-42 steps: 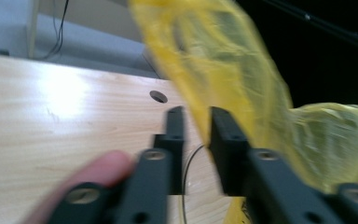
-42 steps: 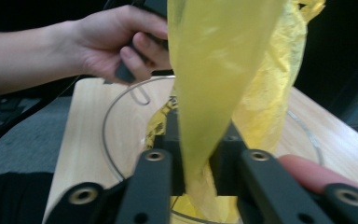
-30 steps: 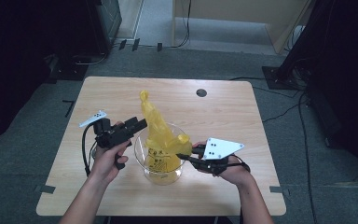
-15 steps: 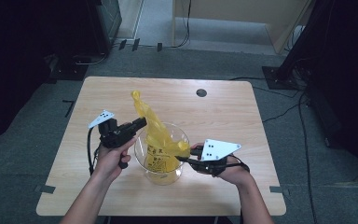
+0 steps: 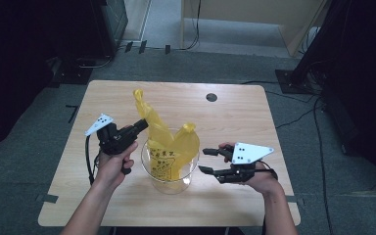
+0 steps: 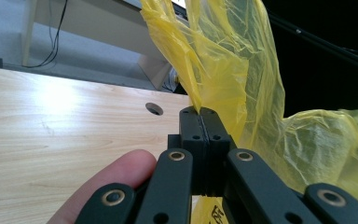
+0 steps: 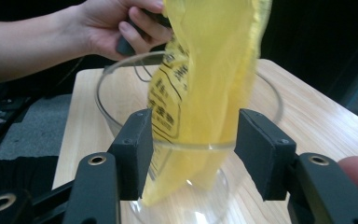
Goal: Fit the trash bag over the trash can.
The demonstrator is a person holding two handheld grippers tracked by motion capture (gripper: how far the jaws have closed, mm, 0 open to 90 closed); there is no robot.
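Pinching one handle of the yellow bag (image 5: 169, 144), the left tongs (image 5: 143, 124) stay clamped; the right tongs (image 5: 206, 160) have just been opening, nothing between them — bag sits in the glass bowl (image 5: 152, 174) between both, lining unfinished.

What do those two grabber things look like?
Both grippers, left and right, are black with two flat jaws on arms with brass-ringed screw holes. Each carries a grey three-cornered plate with dark dots. A black cable trails from the left one. The forearms are bare, no sleeves.
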